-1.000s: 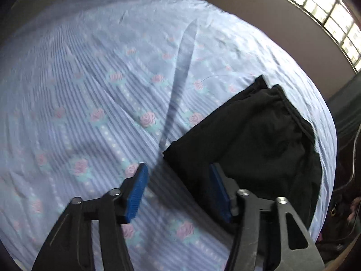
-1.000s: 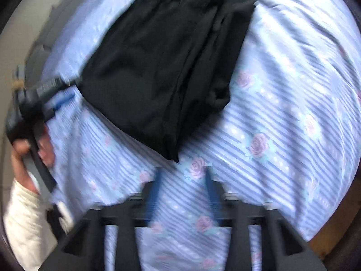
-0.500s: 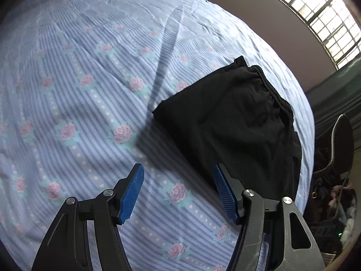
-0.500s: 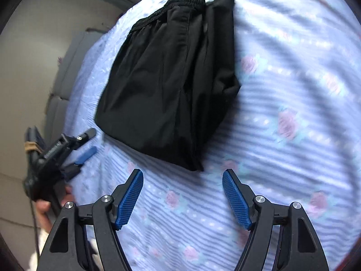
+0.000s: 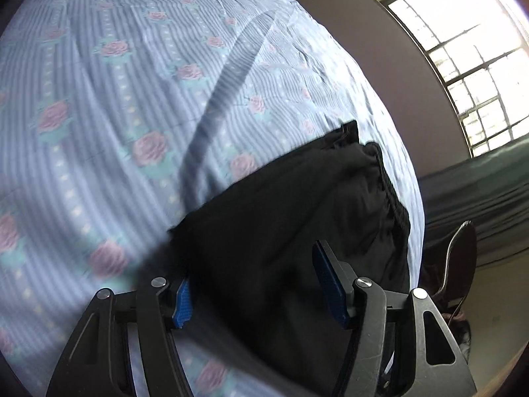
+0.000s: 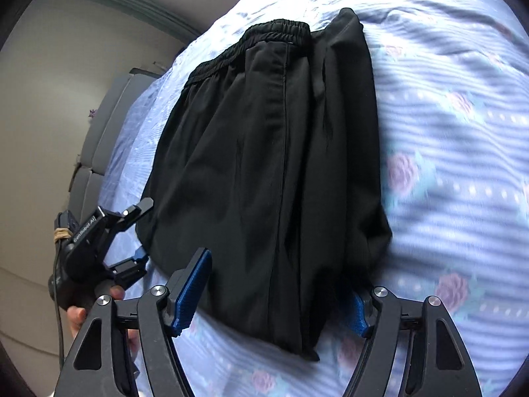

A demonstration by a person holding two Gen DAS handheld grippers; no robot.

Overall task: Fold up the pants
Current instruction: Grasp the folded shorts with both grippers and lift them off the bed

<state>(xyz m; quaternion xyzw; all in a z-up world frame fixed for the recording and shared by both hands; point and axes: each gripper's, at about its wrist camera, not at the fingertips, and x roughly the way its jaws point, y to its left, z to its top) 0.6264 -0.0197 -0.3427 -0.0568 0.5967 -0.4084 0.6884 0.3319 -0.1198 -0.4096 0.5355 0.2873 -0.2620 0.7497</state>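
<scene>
Black pants (image 5: 291,218) lie folded into a compact bundle on a blue floral bedsheet (image 5: 125,106), elastic waistband at the far end. My left gripper (image 5: 254,289) is open, its jaws straddling the near corner of the bundle, the fabric between them. In the right wrist view the pants (image 6: 271,172) fill the middle. My right gripper (image 6: 276,297) is open, jaws on either side of the folded near edge, the right pad partly hidden by cloth. The left gripper (image 6: 140,231) also shows there, open at the bundle's left corner.
The bedsheet (image 6: 456,139) spreads to the right and far side. A window (image 5: 472,76) and a wall stand beyond the bed. A grey padded headboard (image 6: 99,152) runs along the left. A dark chair (image 5: 456,258) stands off the bed's edge.
Both grippers have moved in toward the folded pants; their open jaws now straddle the near edge, where before they hovered short of it. The right gripper opened from a narrow gap a second ago.
</scene>
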